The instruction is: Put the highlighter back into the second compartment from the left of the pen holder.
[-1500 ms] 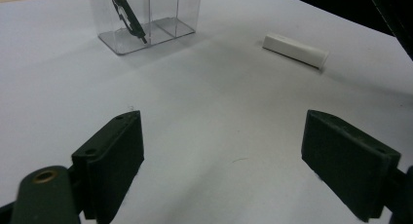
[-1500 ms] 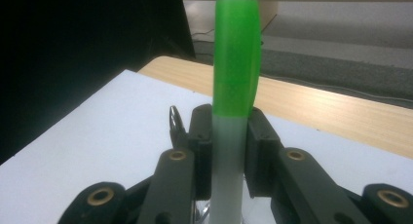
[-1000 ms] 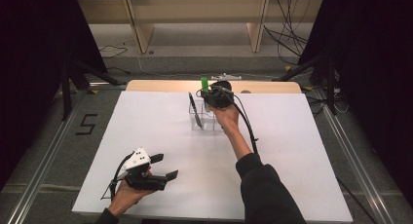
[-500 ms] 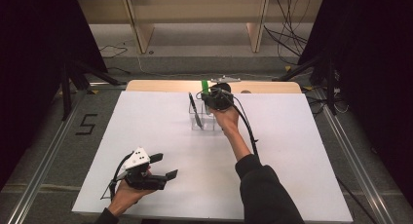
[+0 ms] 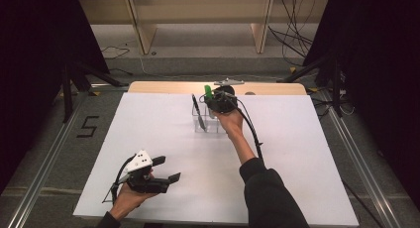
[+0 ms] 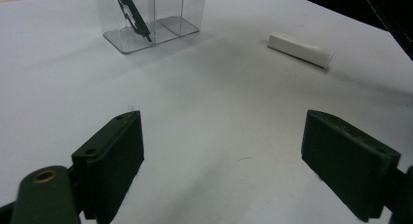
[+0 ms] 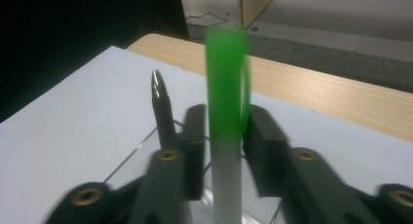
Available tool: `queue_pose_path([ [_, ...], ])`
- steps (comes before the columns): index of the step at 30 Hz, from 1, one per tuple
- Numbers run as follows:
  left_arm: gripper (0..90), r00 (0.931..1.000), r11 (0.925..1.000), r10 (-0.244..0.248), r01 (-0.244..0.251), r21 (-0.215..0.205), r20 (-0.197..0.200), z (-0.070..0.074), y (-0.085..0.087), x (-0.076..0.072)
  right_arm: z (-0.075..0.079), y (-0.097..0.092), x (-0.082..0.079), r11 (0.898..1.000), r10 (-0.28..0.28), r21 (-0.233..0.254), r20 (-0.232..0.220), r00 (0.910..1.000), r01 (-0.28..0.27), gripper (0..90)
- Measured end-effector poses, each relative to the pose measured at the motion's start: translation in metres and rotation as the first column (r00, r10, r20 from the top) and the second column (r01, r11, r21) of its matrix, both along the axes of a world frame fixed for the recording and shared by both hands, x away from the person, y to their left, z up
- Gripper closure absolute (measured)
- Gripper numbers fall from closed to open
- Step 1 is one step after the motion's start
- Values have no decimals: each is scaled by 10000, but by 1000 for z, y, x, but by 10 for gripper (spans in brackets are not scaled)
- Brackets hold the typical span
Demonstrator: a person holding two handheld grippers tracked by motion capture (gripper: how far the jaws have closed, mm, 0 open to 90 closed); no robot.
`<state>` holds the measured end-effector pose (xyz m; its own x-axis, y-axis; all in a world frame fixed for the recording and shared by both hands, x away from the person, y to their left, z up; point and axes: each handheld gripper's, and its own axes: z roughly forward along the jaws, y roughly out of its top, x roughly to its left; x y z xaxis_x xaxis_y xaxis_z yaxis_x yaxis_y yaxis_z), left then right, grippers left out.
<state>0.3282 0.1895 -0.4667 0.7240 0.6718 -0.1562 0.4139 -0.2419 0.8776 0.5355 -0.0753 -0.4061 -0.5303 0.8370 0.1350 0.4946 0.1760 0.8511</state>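
Observation:
A clear plastic holder point(image 5: 207, 120) stands at the far middle of the white table point(image 5: 297, 153); a black pen point(image 5: 197, 111) leans in it. My right gripper point(image 5: 215, 101) hovers over the holder with an upright green-capped pen point(image 5: 208, 92) between its jaws. In the right gripper view the green-capped pen point(image 7: 225, 112) is blurred, the jaws have just been opening and the pads stand loose beside it, with the black pen point(image 7: 163, 117) to the left. My left gripper point(image 5: 167, 169) rests open near the front left, nothing between its jaws point(image 6: 221, 156).
In the left gripper view the holder point(image 6: 146, 24) is far ahead and a short white cylinder point(image 6: 299, 48) lies on the table to its right. A wooden strip point(image 5: 163, 86) runs along the table's far edge. Dark stands and cables surround the table.
The green cap appears slightly lower by the right gripper than before. Both hands have stayed where they were.

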Motion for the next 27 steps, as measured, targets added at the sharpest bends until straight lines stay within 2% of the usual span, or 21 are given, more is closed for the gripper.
queue_pose_path([
  [3, 151, 10000, 10000, 2, -2, 1, -5, 0, 0, 0, 6, -2, -2, 10000, -57, -20, 244, 9997, 57, 443],
  [5, 151, 10000, 10000, 23, -23, -24, -5, 0, 0, 0, 11, -6, -4, 10000, -63, 41, 329, 9994, 61, 409],
  [11, 150, 10000, 10000, 64, -64, -7, -13, 0, 0, 0, 21, -19, -15, 10000, 18, 63, 451, 9990, -21, 372],
  [16, 151, 9999, 9999, 108, -108, -10, -23, 0, 0, 0, 29, -31, -35, 9986, 368, -411, 560, 9978, -345, 348],
  [18, 150, 9999, 9999, 109, -108, 8, -15, 0, 0, 0, 32, -37, -42, 9977, 495, -486, 488, 9976, -472, 328],
  [21, 151, 9999, 9999, 115, -115, 45, 5, -1, -1, 0, 33, -45, -50, 9957, 711, -596, 91, 9974, -705, 285],
  [27, 151, 9999, 9999, 161, -160, 8, -16, -1, 0, 0, 27, -59, -68, 9955, 604, -739, 70, 9981, -597, 280],
])
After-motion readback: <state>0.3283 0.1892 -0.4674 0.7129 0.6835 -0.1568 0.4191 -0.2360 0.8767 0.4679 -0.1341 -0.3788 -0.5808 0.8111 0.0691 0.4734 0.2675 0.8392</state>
